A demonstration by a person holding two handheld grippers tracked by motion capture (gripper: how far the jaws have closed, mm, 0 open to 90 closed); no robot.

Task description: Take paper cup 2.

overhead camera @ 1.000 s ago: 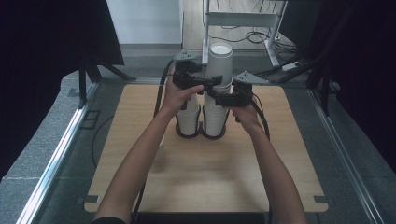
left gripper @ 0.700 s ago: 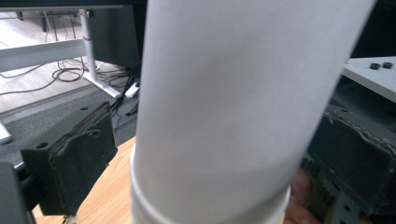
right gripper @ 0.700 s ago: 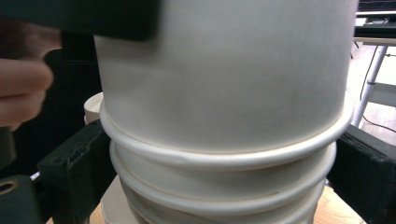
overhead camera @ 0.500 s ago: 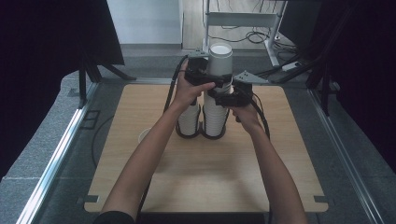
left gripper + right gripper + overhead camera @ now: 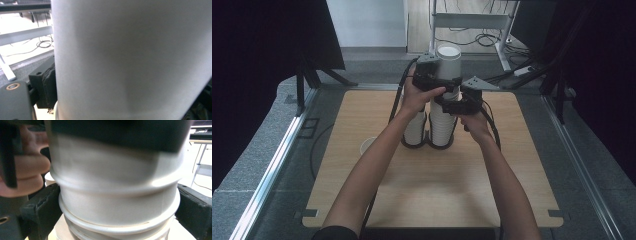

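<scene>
The left gripper (image 5: 438,82) has just been closing its fingers on the top cup (image 5: 448,62), the right gripper (image 5: 455,105) clamps the stack (image 5: 443,122) below on the bench (image 5: 512,150), and the cup is not yet pulled free.

The high view looks forward and down from above the near edge of the pale wooden counter (image 5: 422,200). Both gripper views sit very close against the tall stack of white paper cups (image 5: 446,85), which all three views share.
</scene>
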